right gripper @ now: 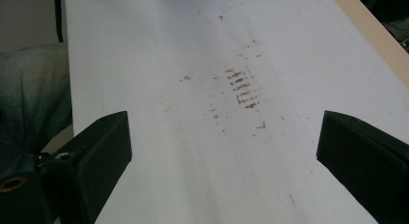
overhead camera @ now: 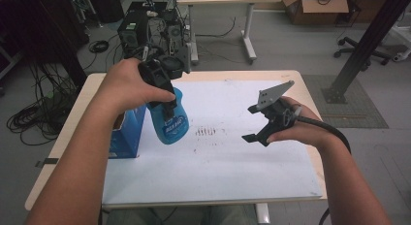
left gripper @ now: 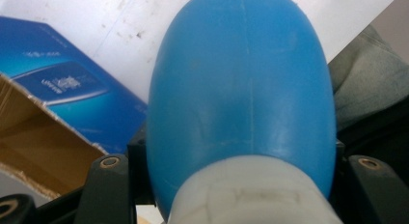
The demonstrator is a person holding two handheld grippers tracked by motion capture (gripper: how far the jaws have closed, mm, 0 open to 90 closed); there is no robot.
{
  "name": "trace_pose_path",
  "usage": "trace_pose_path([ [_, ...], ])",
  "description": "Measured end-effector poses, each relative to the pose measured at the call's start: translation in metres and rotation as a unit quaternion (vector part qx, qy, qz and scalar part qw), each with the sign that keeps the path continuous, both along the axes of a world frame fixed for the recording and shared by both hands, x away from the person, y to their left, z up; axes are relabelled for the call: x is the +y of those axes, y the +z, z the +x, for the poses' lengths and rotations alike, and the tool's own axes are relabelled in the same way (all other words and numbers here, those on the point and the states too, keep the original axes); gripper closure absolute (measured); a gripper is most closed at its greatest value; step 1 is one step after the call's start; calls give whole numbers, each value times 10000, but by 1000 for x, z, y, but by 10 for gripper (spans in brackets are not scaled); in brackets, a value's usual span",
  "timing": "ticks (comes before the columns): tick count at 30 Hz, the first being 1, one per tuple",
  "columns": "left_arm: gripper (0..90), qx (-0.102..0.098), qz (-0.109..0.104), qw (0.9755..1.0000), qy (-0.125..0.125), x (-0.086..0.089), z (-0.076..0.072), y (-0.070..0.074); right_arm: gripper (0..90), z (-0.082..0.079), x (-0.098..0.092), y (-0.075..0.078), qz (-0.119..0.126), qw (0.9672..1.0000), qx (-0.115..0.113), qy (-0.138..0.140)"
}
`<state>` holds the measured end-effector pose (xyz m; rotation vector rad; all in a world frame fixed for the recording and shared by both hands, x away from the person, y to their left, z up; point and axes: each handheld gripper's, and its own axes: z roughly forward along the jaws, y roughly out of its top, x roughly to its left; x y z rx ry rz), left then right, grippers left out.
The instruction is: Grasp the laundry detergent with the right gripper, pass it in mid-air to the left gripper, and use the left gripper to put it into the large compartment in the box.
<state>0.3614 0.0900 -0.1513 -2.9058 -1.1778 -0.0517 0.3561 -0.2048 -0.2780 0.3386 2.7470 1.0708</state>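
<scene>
The left gripper (overhead camera: 167, 101) grips the blue bottle (overhead camera: 170, 123) near its white neck, holding it over the tabletop (overhead camera: 218, 162), seemingly clear of it, beside the blue box (overhead camera: 127, 133) at its nine o'clock. At the bottle's three o'clock, the right gripper (overhead camera: 254, 123) hovers with fingers (right gripper: 103, 147) spread wide and empty above the brown smudges (right gripper: 241, 89).

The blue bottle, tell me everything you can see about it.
The blue bottle looks like smooth translucent plastic with a rounded body, a moulded seam, a white cap and a white printed label on its side. The left gripper holds it near the cap, jaws shut on it, so it hangs base downward above the white table sheet, beside an open blue carton.
</scene>
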Motion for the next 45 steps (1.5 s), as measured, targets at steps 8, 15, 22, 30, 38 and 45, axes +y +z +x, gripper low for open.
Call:
trace_pose_path([
  [8, 398, -127, -40, 9992, 380, 22, 2, 20, 40, 6, -3, 5, -355, 9993, 116, 67],
  [15, 397, -137, -186, 9972, 710, 47, 9, 38, 41, 11, -4, 10, -788, 9965, 214, 148],
  [22, 397, -208, -97, 9935, 1119, 68, 13, 56, 33, 16, 0, 14, -1180, 9922, 324, 256],
  [30, 396, -258, -148, 9873, 1560, 88, 19, 72, 34, 21, 4, 15, -1513, 9873, 360, 339],
  [38, 395, -238, -92, 9795, 1999, 114, 25, 78, 39, 24, 6, 19, -1633, 9846, 440, 438],
  [45, 393, -196, -125, 9722, 2328, 132, 29, 78, 35, 26, 8, 25, -1775, 9812, 495, 569],
])
